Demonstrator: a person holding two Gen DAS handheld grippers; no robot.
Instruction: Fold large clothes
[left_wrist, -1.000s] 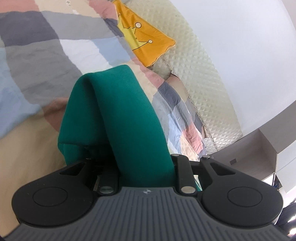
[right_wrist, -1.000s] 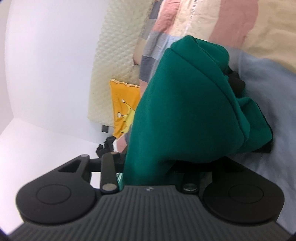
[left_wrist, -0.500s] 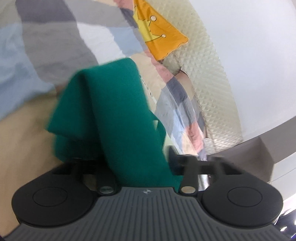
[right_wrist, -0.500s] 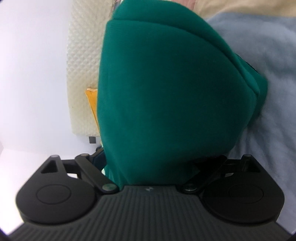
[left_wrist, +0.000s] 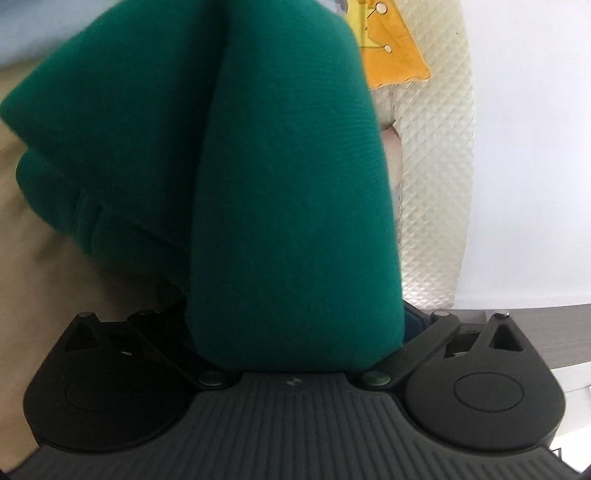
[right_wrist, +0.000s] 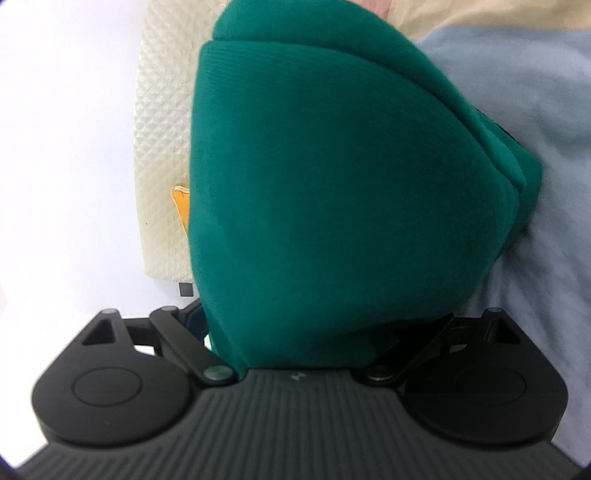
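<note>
A green garment (left_wrist: 288, 184), folded into thick layers, fills the left wrist view and lies over my left gripper (left_wrist: 295, 317). Its jaws are opening, the side links are splayed wide, and the cloth rests between them and hides the fingers. In the right wrist view the same green garment (right_wrist: 332, 184) bulges as a rounded fold over my right gripper (right_wrist: 317, 314). That gripper's links also stand spread wide, with cloth between the hidden fingers. The garment rests on the patchwork bedcover (left_wrist: 55, 277).
A cream quilted headboard (left_wrist: 432, 184) rises behind the bed, with a yellow cushion (left_wrist: 391, 48) against it. The bedcover shows a blue-grey patch (right_wrist: 535, 147) right of the garment. A white wall (right_wrist: 74, 147) lies beyond, and dark furniture (left_wrist: 535, 310) at the right.
Both grippers went from shut on the green cloth to wide open. Both sank toward the bed and rolled, so the garment now fills most of each view.
</note>
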